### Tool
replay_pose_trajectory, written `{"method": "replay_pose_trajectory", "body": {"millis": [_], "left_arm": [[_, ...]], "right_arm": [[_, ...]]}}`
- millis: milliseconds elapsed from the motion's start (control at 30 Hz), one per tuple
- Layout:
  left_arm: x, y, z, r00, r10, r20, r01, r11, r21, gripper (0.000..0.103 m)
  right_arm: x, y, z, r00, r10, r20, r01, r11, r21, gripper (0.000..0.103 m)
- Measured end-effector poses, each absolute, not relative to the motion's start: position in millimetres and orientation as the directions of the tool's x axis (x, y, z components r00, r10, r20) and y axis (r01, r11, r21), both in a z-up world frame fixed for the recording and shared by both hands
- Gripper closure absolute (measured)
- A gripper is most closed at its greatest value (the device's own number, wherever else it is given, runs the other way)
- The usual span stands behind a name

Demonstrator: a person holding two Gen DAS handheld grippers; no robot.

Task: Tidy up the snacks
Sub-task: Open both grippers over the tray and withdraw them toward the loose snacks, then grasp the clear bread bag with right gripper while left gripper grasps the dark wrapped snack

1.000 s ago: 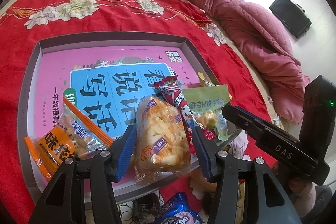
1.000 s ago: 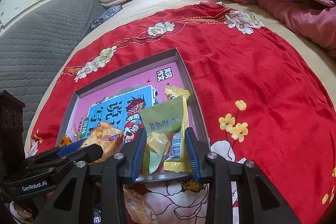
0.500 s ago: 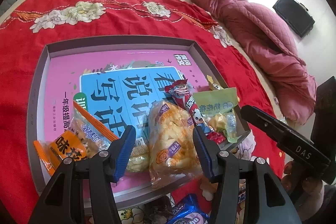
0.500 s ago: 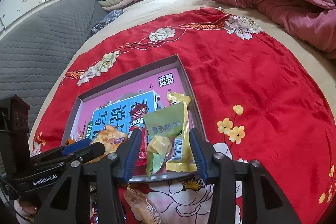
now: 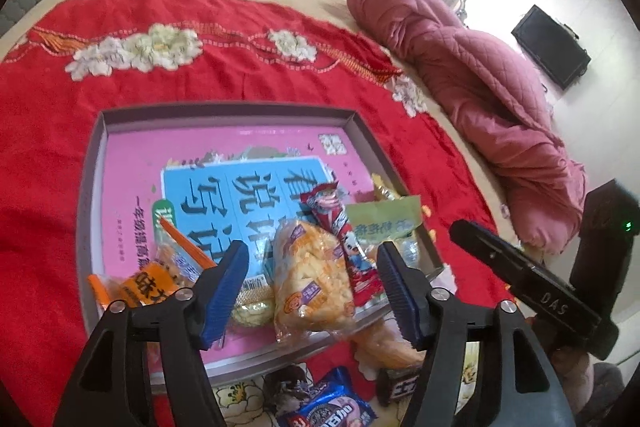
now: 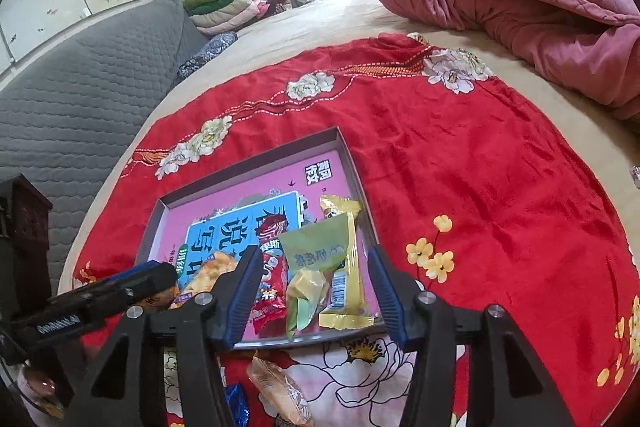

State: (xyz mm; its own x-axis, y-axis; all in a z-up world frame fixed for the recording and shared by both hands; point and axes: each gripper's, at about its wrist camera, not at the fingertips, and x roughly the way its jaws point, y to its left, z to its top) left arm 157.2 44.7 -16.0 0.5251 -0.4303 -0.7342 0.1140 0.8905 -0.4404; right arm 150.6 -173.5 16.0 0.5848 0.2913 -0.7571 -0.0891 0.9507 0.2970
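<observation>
A grey box lid with a pink and blue printed floor lies on the red flowered cloth; it also shows in the right wrist view. Along its near edge lie an orange packet, a yellow bread packet, a red stick packet, a green packet and a yellow bar. My left gripper is open and empty, above the bread packet. My right gripper is open and empty, above the green packet.
Outside the lid, near me, lie a blue biscuit packet, a brown chocolate bar and an orange-tan packet. A pink quilt is bunched at the right. A grey padded headboard runs along the left.
Both grippers have drawn back and up from the lid and stay open. The snacks in the lid have not moved. More loose packets show near me.
</observation>
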Motion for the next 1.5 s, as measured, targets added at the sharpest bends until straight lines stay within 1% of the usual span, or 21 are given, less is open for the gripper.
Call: {"method": "replay_pose_trajectory", "body": {"millis": [267,467,667,1067,1500], "left_arm": [[147,50,12,0.557,-0.412,-0.721,0.141,0.903,-0.407,0.032],[141,53,15,0.553,-0.378,-0.742,0.139,0.921,-0.365,0.032],[131,59,18,0.553,-0.37,-0.746,0.135,0.924,-0.358,0.032],[117,48,17,0.527,-0.362,-0.769,0.171,0.931,-0.321,0.032],[101,41,-8,0.456,-0.347,-0.82,0.175,0.938,-0.299,0.032]], "right_arm": [[146,-173,26,0.6,0.297,-0.743,-0.103,0.95,0.296,0.047],[140,-168,32,0.601,0.311,-0.737,-0.134,0.948,0.29,0.046],[129,-161,36,0.59,0.321,-0.741,-0.173,0.947,0.272,0.046],[116,-154,33,0.563,0.328,-0.759,-0.213,0.945,0.25,0.046],[103,-146,22,0.53,0.322,-0.784,-0.25,0.943,0.218,0.046]]}}
